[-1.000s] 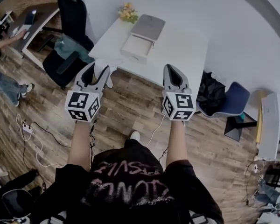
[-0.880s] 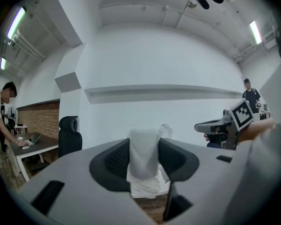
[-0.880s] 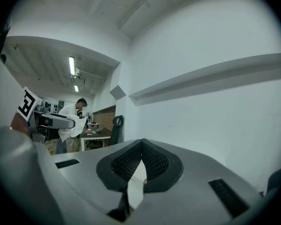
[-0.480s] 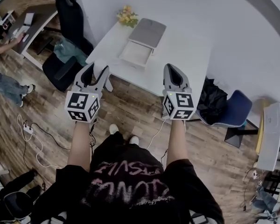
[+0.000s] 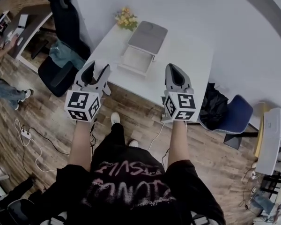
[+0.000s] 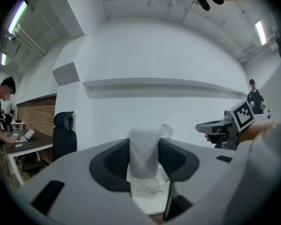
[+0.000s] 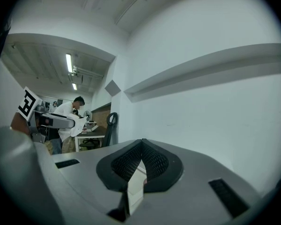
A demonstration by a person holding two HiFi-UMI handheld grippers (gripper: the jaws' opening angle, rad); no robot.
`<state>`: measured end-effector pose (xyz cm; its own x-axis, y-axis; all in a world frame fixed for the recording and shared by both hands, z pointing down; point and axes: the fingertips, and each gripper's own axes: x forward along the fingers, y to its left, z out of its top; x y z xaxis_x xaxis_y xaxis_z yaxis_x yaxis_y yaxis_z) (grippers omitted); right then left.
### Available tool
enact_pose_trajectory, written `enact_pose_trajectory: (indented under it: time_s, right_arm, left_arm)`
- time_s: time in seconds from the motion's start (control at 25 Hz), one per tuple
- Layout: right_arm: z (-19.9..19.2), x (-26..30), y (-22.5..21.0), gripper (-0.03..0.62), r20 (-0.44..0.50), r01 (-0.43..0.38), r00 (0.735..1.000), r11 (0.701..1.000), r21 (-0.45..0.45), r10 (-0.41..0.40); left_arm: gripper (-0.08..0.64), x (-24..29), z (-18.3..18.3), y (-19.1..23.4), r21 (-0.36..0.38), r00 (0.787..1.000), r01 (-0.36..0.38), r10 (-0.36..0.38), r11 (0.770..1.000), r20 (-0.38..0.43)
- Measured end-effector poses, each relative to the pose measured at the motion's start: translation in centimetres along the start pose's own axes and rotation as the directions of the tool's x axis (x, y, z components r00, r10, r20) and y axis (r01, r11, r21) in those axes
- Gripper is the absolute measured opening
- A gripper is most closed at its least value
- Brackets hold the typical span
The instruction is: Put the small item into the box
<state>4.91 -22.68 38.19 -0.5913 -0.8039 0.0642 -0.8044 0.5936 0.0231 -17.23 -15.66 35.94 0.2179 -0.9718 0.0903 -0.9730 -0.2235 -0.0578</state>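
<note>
From the head view we see the left tongs (image 5: 96, 70) and the right tongs (image 5: 174, 72) held level side by side over the wooden floor (image 5: 131, 108), both near the front edge of the white bench (image 5: 187, 55) and short of it. On the bench lies the open white box (image 5: 131, 67), with its grey lid (image 5: 148, 32) touching its far side and a bunch of yellow flowers (image 5: 125, 18) beyond. The box is well ahead of the tongs, between the two. This view gives only a pale scrap at the left tongs. The left gripper view shows plainly that those tongs stand fairly wide and are clamped on the small item (image 6: 144, 154), a white crinkled packet standing upright between the pads and sticking out above them. The same view catches the right tongs from the side. The right gripper view shows its own tongs with their tips pressed together and nothing held. It also takes in a person in white (image 7: 70, 112) at a far desk, whom the head view does not show.
</note>
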Motion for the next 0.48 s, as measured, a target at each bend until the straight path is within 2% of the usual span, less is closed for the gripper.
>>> enact_pose_trajectory:
  time_s: [0.48]
  right_arm:
    - [0.1, 9.6, -2.2, 0.006, -0.022, 0.084, 0.996, 0.996, 0.001, -0.084]
  left_arm:
    - [0.178, 9.8, -0.5, 6.1, -0.006, 0.995, 0.100, -0.100, 0.995, -0.016]
